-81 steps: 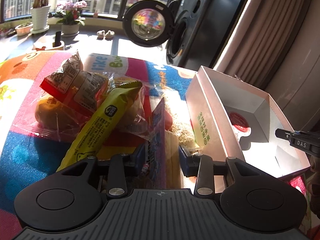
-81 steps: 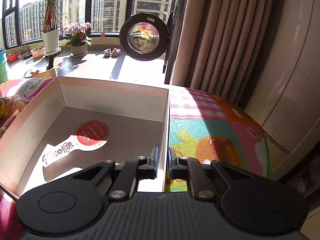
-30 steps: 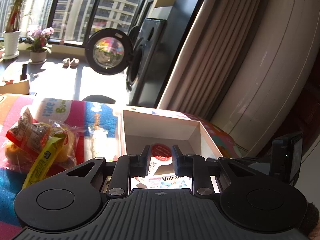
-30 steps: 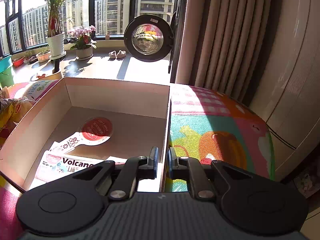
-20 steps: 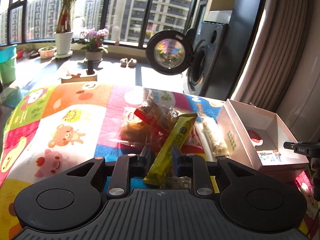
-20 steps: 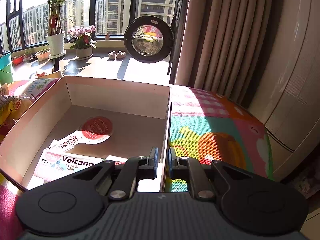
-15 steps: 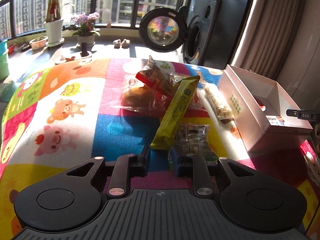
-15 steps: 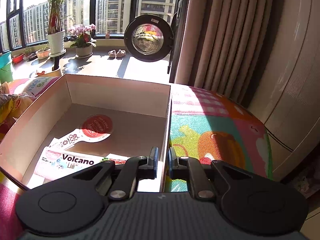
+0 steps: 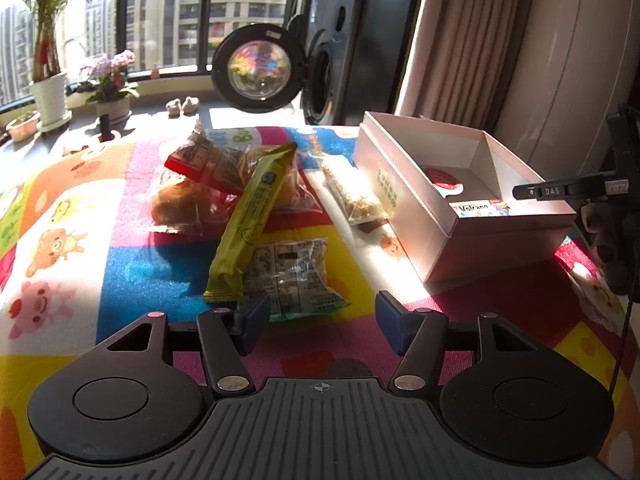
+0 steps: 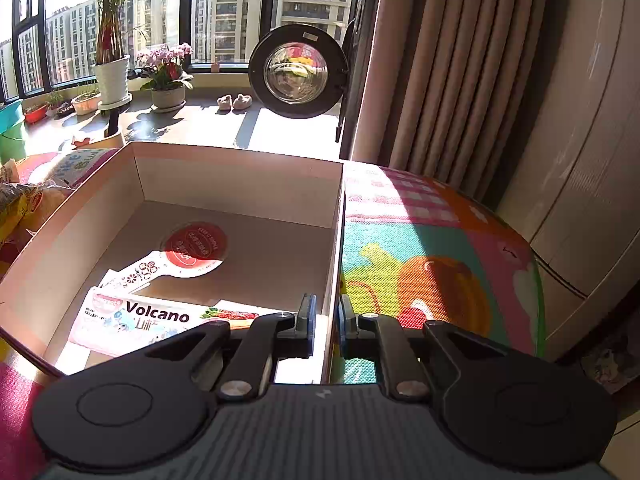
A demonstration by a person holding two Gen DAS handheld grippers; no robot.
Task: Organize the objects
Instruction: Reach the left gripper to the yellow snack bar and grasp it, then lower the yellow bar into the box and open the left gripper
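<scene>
Your left claw (image 9: 318, 318) hangs wide and empty just above the mat (image 9: 60, 208), and the clear snack pack (image 9: 290, 276) lies right in front of it, its near edge close to the left fingertip and a little left of the claw's centre line. The pack's long axis runs roughly away from you, so the gap between the fingers already spans its short width; a small shift left and a dip down should put it between the pads. The yellow bar (image 9: 252, 216) overlaps the pack's far left corner and points up toward the bread bags (image 9: 192, 196), so take care not to pinch it along with the pack. The cereal bar (image 9: 352, 196) lies alongside the box (image 9: 404, 200), well to the right.

Your right claw (image 10: 327, 320) is closed on the box's near right wall, one finger inside and one outside, steadying it. The Volcano packet (image 10: 140, 320) and a red-topped sachet (image 10: 188, 252) lie flat on the box floor.

Half a second ago the left claw was narrow and sat a touch farther back from the pack; now it has spread wide and come closer and lower. The right claw and the box have not shifted. The left claw is far nearer the remaining snacks.
</scene>
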